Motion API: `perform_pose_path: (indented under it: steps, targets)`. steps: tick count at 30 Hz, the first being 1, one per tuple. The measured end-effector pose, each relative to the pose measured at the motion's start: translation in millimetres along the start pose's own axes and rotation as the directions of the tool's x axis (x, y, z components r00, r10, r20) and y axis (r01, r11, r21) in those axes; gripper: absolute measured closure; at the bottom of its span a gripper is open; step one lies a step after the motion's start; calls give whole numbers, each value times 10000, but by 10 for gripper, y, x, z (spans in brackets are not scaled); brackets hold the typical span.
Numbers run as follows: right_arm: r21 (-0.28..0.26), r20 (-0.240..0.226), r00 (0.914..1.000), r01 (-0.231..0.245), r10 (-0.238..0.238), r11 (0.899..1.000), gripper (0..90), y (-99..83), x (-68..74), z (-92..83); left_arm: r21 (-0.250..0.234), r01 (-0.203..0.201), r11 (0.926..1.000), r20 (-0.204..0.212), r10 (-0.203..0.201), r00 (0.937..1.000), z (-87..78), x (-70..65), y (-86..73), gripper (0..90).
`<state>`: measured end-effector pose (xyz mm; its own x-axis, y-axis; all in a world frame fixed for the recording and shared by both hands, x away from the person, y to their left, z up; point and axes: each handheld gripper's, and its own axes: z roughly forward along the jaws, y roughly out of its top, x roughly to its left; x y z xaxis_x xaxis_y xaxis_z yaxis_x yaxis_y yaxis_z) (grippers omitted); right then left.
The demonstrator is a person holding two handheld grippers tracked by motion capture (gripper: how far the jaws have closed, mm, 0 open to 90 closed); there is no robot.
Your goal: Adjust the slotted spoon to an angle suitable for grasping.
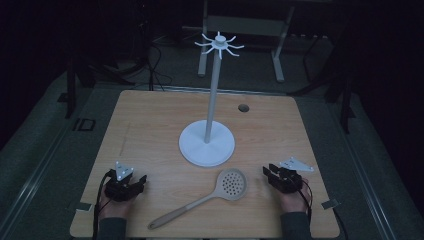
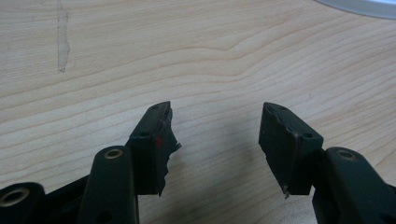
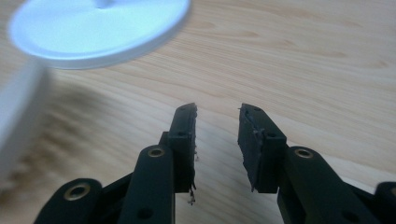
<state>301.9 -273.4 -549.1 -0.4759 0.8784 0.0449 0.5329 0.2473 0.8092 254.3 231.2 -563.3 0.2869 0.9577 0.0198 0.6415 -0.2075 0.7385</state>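
Beige skimmer (image 1: 220, 192) between hand-held grippers

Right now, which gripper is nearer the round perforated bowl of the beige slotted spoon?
Right. The right gripper sits just beside the spoon's bowl, jaws open; the left gripper rests farther off, past the handle side.

A small dark round hole (image 1: 243, 107) is seen in the wooden table (image 1: 150, 125) toward one o'clock from the middle. Beyond the far edge, at twelve o'clock, a grey metal frame (image 1: 240, 30) and dark cables (image 1: 155, 65) are found on the floor.
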Motion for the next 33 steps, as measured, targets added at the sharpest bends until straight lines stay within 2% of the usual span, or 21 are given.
perform_pose_path:
  steps: [3, 6, 7, 9, 11, 13, 17, 21, 24, 28, 30, 31, 33]
  targets:
    - [-192, -211, 9993, 291, -295, 9994, 712, 48, 102, -22, -25, -6, 10000, 6, 6, 10000, 0, -4, 2, 449]
    - [-228, -272, 9989, 369, -375, 9991, 727, 63, 123, -31, -14, -25, 10000, 6, 25, 10000, -2, -5, 2, 448]
    - [-470, -483, 9969, 599, -621, 9971, 768, 148, 211, -73, -12, -62, 10000, -31, 62, 10000, -6, -7, 0, 449]
    - [-561, -545, 9955, 751, -781, 9956, 807, 186, 244, -86, -81, -33, 10000, -72, 32, 10000, -13, -11, -2, 454]
    - [-746, -677, 9932, 901, -952, 9931, 893, 251, 317, -107, -100, -3, 9999, -85, 2, 10000, -17, -7, -3, 454]
    - [-740, -957, 9900, 971, -1040, 9925, 900, 305, 385, -104, -91, 21, 10000, -99, -22, 9999, -19, -4, -5, 454]
    - [-684, -1585, 9765, 1364, -1457, 9883, 900, 385, 560, -62, -105, 9, 9999, -105, -10, 9999, -18, -6, -4, 455]
    - [-353, -2046, 9549, 2124, -2151, 9765, 900, 390, 790, 54, -138, 28, 9999, -92, -30, 10000, -22, -5, -6, 454]
    - [-78, -2486, 9451, 2168, -2119, 9762, 900, 352, 867, 127, -123, 44, 9999, -85, -45, 10000, -21, -2, -6, 455]
    - [549, -2323, 9492, 2307, -2123, 9715, 900, 282, 871, 217, -162, 84, 9998, -92, -85, 9999, -27, 2, -6, 454]
    - [644, -2229, 9520, 2291, -2098, 9713, 900, 266, 861, 225, -162, 84, 9998, -92, -85, 9999, -27, 2, -6, 454]
    - [587, -2313, 9545, 2069, -1883, 9766, 900, 246, 840, 208, -127, 84, 9999, -115, -85, 9999, -26, 9, -6, 455]
    - [590, -2258, 9559, 2058, -1878, 9768, 900, 234, 839, 184, -123, 86, 9999, -124, -88, 9999, -26, 6, -6, 455]
